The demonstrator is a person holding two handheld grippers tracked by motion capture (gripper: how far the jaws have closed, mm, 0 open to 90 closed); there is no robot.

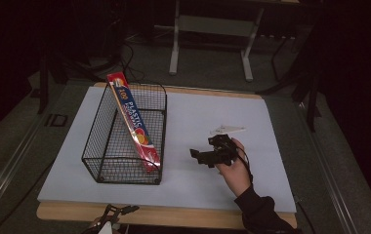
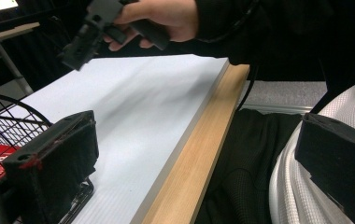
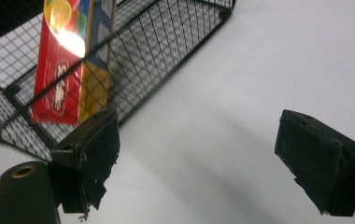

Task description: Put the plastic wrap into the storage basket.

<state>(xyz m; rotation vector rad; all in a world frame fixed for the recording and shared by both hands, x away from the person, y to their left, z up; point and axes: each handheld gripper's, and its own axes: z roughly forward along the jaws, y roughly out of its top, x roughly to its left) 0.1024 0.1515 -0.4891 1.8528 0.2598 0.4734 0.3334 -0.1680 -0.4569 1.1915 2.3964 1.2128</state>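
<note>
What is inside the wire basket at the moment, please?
One long plastic wrap box stands slanted in the wire basket, its top end poking above the far rim. Through the mesh, the rest of the floor looks bare; what lies under the box is covered.

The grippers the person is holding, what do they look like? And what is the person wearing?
Both are black. The right gripper is a chunky black tool with a pale three-cornered plate on top and a thin black cable trailing back. Its jaw pads are blocky, with ragged edges. The left gripper has a red mark on one pad. The sleeve is black.
</note>
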